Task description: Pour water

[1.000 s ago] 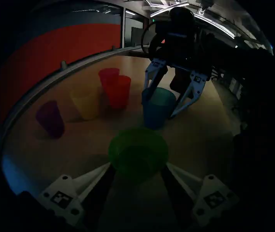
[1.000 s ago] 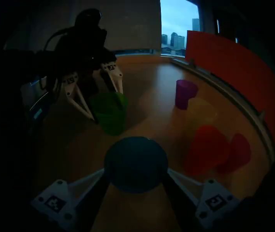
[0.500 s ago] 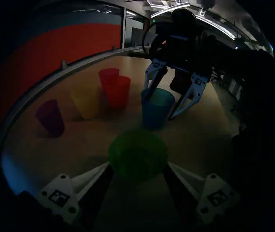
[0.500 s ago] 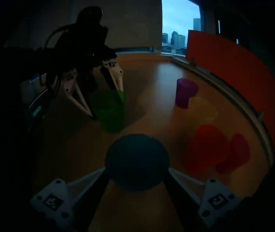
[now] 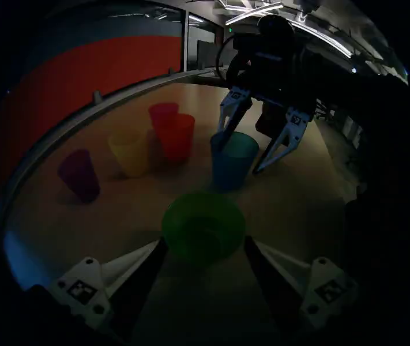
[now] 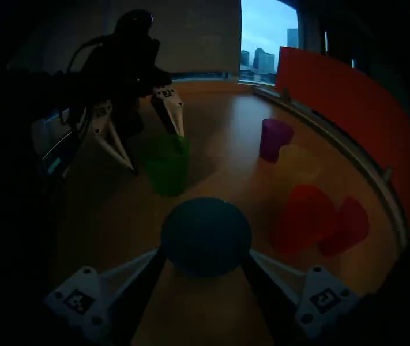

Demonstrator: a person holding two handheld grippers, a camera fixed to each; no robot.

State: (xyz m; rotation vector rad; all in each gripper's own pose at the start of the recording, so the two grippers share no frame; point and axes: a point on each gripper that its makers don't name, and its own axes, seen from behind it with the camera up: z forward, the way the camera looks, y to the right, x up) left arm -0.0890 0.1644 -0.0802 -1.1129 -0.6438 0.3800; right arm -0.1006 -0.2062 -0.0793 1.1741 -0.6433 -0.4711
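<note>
Left gripper view is pretty dark, but you can make out the left hand-held gripper (image 5: 203,245) pinching a green cup (image 5: 203,222), one finger pressed on each side, with the cup upright and mouth up. Just past it, more toward the middle of the tabletop (image 5: 303,190), the right hand-held gripper (image 5: 238,153) is clamped the same way around a blue cup (image 5: 232,164), also upright. The two cups are near each other but apart. It's too dim to tell whether either one has water in it, or whether they rest on the wood or hang a bit above it.

Four more cups stand in a row along the tabletop edge that runs beside the orange-red panel (image 5: 72,75). A purple cup (image 5: 79,176) is at one end and a yellow cup (image 5: 130,153) is next to it. At the other end, a front red cup (image 5: 177,135) overlaps a back red cup (image 5: 163,111), and I can't tell if those two touch.

Right gripper view is the same setup from the other side. The blue cup sits right up front between that gripper's fingers, and the green cup is farther across the tabletop in the other gripper. The row of cups is off by the panel-side edge, and a window (image 6: 265,40) shows beyond the far edge.
</note>
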